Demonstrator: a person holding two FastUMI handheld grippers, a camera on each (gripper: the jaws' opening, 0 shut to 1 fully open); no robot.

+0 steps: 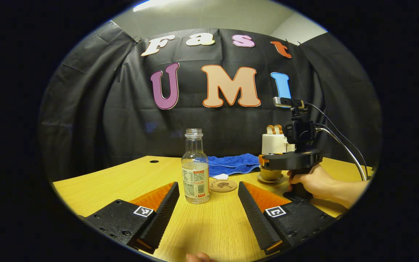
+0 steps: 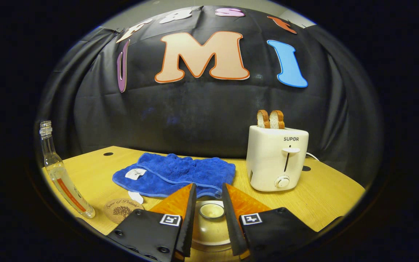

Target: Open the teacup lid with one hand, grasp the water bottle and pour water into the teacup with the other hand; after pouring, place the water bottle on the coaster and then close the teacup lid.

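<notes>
recording booth: black cloth wall point(image 2: 209, 120)

Coaster point(image 1: 223, 185) just beside water bottle point(image 1: 195, 167)

Bench point(image 2: 326, 196): light wood grain, dark round holes near back edge. On it: uncapped clear water bottle point(image 1: 195, 171) upright, label facing front; round cork coaster point(image 1: 223, 185) just right of bottle, bare; crumpled blue towel point(image 2: 180, 174) farther back, white tag showing; white toaster point(image 2: 276, 160) at right with two bread slices; teacup point(image 2: 211, 223) on saucer, lid on.
</notes>
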